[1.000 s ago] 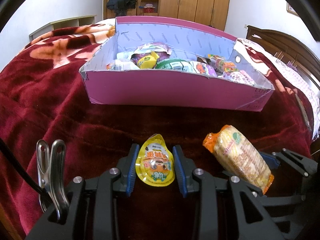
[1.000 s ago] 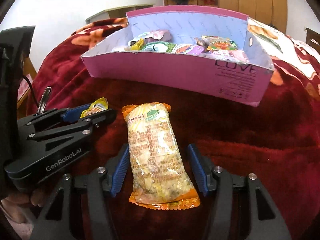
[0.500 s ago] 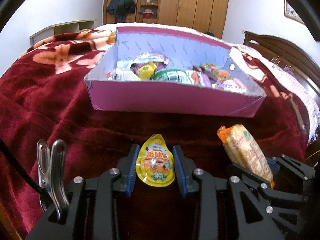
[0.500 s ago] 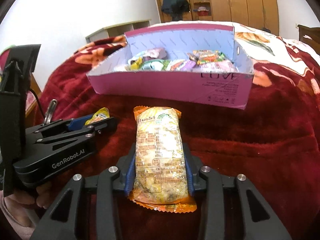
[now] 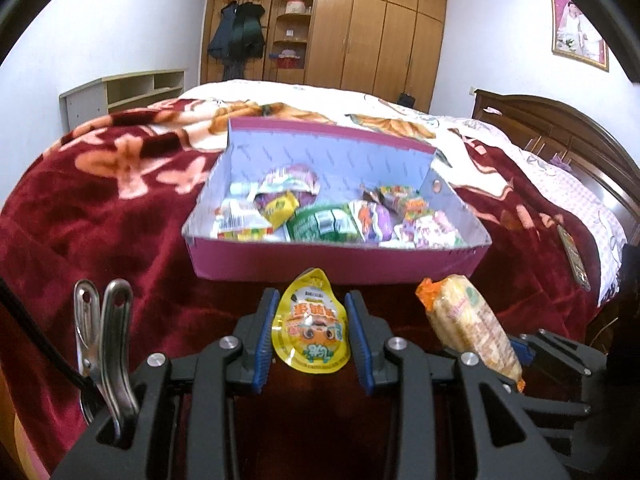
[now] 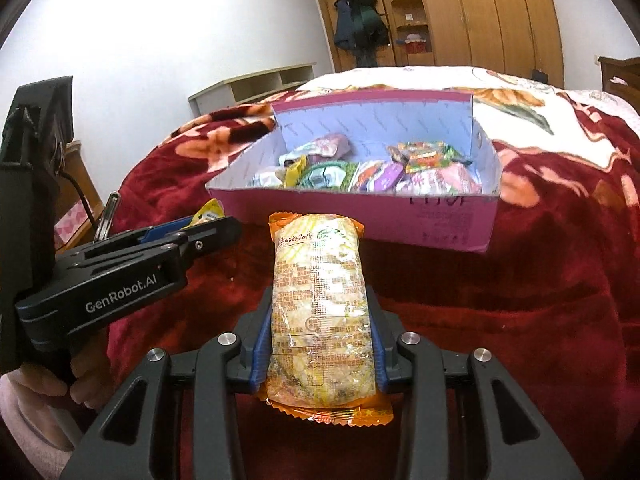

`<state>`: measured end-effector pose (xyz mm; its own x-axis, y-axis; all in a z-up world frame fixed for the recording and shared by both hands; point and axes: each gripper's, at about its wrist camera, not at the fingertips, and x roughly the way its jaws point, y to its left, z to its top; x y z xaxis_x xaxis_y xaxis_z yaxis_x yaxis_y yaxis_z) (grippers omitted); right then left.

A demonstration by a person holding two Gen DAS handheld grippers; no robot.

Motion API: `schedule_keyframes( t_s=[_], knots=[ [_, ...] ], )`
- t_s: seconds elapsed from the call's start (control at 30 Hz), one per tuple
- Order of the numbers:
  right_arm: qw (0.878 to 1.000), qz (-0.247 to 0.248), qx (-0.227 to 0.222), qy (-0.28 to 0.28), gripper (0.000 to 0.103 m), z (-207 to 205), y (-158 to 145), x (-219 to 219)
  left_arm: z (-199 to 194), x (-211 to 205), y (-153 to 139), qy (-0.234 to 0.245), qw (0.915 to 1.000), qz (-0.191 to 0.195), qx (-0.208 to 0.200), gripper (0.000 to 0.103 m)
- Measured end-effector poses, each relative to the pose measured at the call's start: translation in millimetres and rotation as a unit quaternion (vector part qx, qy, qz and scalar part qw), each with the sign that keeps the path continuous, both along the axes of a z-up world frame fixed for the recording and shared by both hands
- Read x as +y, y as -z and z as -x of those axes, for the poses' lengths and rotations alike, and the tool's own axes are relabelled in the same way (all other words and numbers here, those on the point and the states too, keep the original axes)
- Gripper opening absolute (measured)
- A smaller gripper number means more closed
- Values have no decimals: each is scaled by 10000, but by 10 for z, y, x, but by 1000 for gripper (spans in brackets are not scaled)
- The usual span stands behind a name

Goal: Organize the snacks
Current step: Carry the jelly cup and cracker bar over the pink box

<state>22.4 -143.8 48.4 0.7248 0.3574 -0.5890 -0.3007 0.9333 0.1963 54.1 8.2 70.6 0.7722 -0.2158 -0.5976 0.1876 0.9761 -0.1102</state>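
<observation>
My left gripper (image 5: 311, 312) is shut on a small yellow jelly cup (image 5: 310, 326) and holds it above the red blanket, in front of the pink box (image 5: 336, 262). My right gripper (image 6: 320, 312) is shut on a long orange-ended cracker pack (image 6: 322, 312), also lifted before the pink box (image 6: 400, 220). The box holds several wrapped snacks (image 5: 320, 220). The cracker pack (image 5: 472, 324) shows at right in the left wrist view. The left gripper (image 6: 192, 240) with the jelly cup (image 6: 208, 212) shows at left in the right wrist view.
A red floral blanket (image 5: 100, 200) covers the bed. A wooden headboard (image 5: 560, 140) is at the right, a wardrobe (image 5: 360, 32) and a low shelf (image 5: 124, 92) at the back. A metal clip (image 5: 104, 340) sits on the left gripper.
My right gripper has shut on the cracker pack. Both grippers have risen with their snacks and drawn back; the box looks farther and lower in both views.
</observation>
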Motion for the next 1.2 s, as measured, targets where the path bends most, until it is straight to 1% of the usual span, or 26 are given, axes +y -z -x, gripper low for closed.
schedule_keyframes(
  t_s=[0.1,0.27,0.5,0.67,0.8,0.97,1.2],
  knots=[
    [10000,-15,-34,-17,40,-29,-66,-17,-49,-15,-93,13,10000,-15,-83,35],
    [9998,99,-171,-7,40,-118,-194,-19,-219,-85,-249,55,9995,-128,-268,35],
    [9992,201,-331,66,40,-357,-366,-19,-518,-193,-327,65,9992,-180,-353,35],
    [9989,184,-364,239,40,-606,-439,-89,-729,-238,-288,-39,9986,-290,-438,35],
    [9987,125,-356,345,40,-799,-448,-134,-890,-242,-185,-120,9988,-284,-380,35],
    [9979,227,-333,509,40,-1024,-384,-142,-1048,-210,-100,-232,9990,-270,-278,35],
    [9971,349,-245,626,40,-1197,-244,-131,-1182,-183,26,-321,9991,-256,-108,35]
  ],
)
